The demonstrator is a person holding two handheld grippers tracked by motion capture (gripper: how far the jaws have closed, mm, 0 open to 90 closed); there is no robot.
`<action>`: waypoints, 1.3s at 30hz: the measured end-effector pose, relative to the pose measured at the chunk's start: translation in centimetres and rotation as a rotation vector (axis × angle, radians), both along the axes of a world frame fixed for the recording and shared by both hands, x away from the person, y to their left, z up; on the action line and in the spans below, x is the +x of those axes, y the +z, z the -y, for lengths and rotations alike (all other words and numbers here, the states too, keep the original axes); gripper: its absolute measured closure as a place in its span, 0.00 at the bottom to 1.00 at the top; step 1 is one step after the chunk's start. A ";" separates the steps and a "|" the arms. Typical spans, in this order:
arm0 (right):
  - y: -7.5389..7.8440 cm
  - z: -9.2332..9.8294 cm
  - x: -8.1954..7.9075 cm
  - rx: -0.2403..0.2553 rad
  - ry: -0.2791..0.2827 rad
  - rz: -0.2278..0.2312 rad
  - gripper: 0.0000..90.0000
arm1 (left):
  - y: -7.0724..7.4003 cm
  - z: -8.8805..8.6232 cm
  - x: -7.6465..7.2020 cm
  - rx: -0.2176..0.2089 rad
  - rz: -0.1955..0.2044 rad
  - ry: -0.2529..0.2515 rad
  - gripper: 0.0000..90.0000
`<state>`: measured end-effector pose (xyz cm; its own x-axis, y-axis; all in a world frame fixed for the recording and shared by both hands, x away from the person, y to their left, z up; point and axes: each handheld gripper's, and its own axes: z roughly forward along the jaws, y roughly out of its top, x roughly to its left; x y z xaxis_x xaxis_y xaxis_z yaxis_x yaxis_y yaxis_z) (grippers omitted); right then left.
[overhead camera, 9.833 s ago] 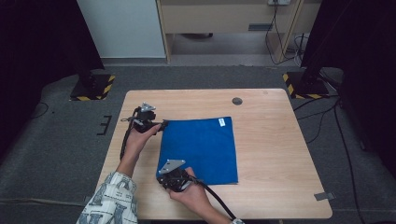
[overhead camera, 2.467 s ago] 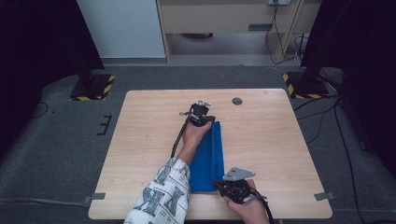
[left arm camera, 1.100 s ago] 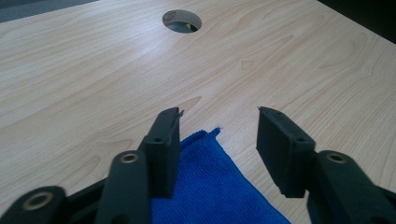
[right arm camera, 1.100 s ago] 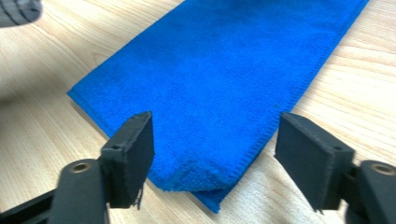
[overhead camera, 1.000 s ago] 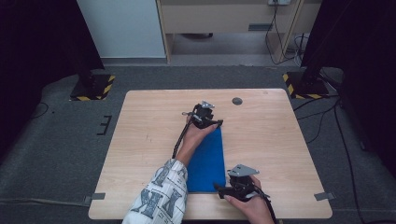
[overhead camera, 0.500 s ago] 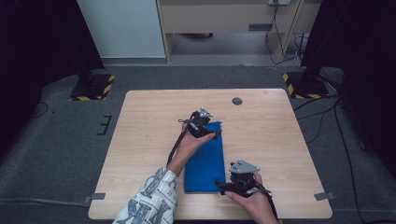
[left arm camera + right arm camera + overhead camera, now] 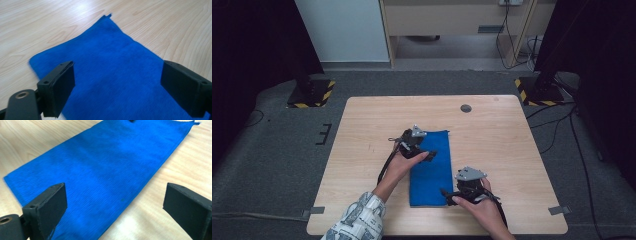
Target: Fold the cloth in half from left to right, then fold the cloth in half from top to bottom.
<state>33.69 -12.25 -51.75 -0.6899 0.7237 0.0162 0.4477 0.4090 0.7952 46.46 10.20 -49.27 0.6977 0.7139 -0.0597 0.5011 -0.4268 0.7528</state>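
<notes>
Right gripper [image 7: 447,194], low in the frame, sits with jaws spread wide at the blue cloth's [image 7: 431,167] near corner, holding nothing. Cloth lies as a folded strip mid-table [image 7: 512,145]. Further up, left gripper [image 7: 428,155] gapes empty too. I'd pinch both layers at the corners, then fold evenly.

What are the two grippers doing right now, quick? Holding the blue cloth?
Left gripper: open, holding nothing, over the blue cloth.
Right gripper: open, holding nothing, at the cloth's near end.
</notes>
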 end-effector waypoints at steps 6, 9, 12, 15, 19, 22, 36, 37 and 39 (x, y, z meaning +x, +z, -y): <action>1.0 0.2 2.1 -0.007 0.008 0.016 0.08 | -0.1 -2.4 -0.7 -0.012 0.009 0.026 0.10; 1.6 0.5 3.3 -0.019 0.006 0.010 0.10 | 0.1 -3.0 -0.6 -0.024 0.015 0.042 0.10; 1.9 0.7 4.2 -0.025 -0.008 0.003 0.11 | 0.4 -3.8 -0.5 -0.045 0.023 0.052 0.11; 1.9 0.8 5.1 -0.040 -0.014 0.001 0.11 | 0.6 -4.2 -0.4 -0.034 0.027 0.060 0.11; 1.6 1.1 6.9 -0.055 -0.044 -0.023 0.12 | 0.6 -4.6 -0.2 -0.034 0.031 0.070 0.11; 1.7 1.2 8.0 -0.038 -0.066 -0.038 0.14 | 0.7 -4.8 0.0 -0.047 0.060 0.088 0.14; 3.5 1.1 15.4 -0.032 -0.108 -0.009 0.40 | 0.6 -4.9 3.7 -0.059 0.031 0.137 0.16; 3.5 1.1 15.7 -0.033 -0.109 -0.012 0.42 | 0.6 -4.9 3.8 -0.060 0.032 0.137 0.17; 3.4 1.1 16.2 -0.032 -0.115 -0.017 0.47 | 0.5 -4.7 4.1 -0.058 0.040 0.142 0.17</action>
